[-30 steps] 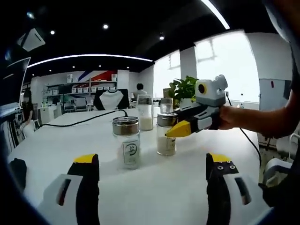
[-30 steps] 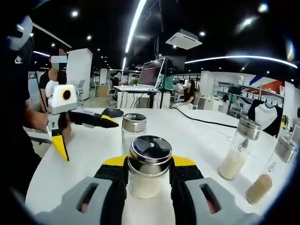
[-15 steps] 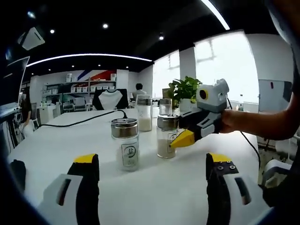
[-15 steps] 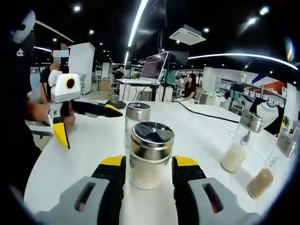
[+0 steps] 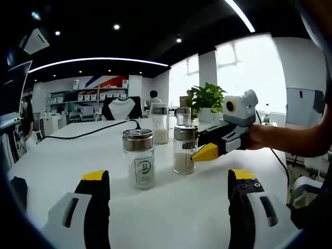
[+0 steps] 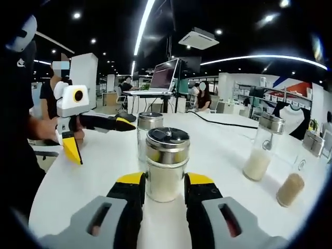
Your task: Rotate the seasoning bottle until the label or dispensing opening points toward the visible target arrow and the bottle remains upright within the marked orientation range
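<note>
Four shakers, right tongs (image 6: 163,182) flanking white-filled seasoning bottle (image 6: 166,164), left tongs (image 5: 168,181) apart

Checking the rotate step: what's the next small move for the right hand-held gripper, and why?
Probably close the right hand-held gripper on the seasoning bottle, then twist. The bottle stands upright on the white table between the yellow-tipped jaws, with small gaps either side. No target arrow is visible, so I can't tell how far to turn it.
</note>
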